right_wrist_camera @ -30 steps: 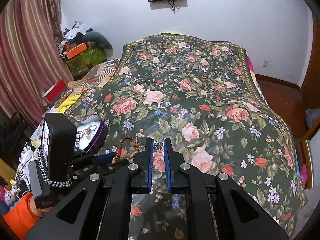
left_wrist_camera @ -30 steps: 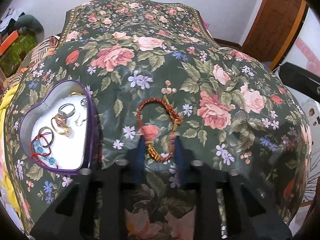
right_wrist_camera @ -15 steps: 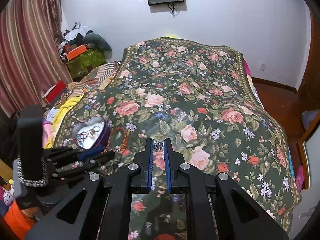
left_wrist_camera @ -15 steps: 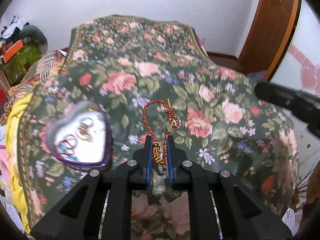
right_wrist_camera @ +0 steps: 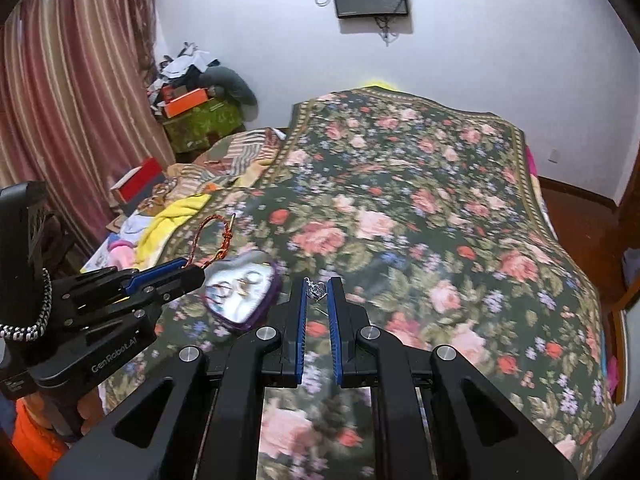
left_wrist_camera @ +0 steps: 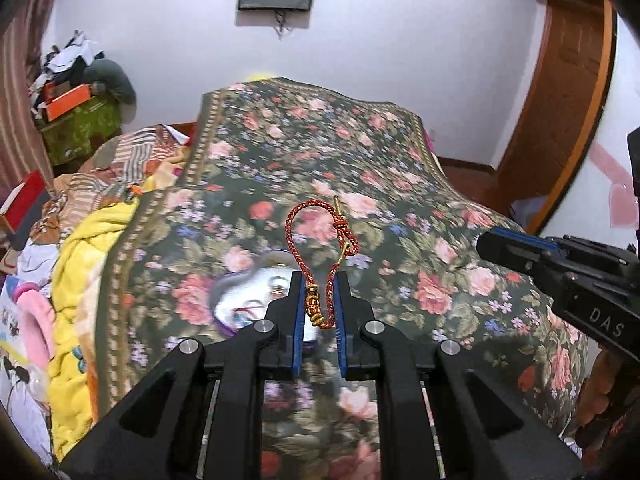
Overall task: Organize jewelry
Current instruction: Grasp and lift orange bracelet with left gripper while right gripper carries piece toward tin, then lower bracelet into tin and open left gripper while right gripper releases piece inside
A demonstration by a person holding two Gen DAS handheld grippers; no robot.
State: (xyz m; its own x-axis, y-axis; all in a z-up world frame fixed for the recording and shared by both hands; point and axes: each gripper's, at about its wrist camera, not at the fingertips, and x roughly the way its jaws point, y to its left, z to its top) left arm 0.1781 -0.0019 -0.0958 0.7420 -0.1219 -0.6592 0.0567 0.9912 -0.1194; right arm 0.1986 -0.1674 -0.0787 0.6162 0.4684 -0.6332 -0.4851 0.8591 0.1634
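Left gripper [left_wrist_camera: 319, 280] pinches a red cord bracelet [left_wrist_camera: 320, 240] above the heart box [right_wrist_camera: 242, 292].
Its blue pads press on the braided cord near the gold beads, and the loop stands up free in the air, over the purple-rimmed, white-lined box that lies on the flowered bedspread [right_wrist_camera: 420, 220]. Several rings lie inside the box. Right gripper [right_wrist_camera: 317, 286] is almost pressed together on a small silver charm [right_wrist_camera: 315, 290] held at its tips, just to the right of the box. Both grippers are close to each other near the left edge of the bed; to the right the soft spread is wide and flat.
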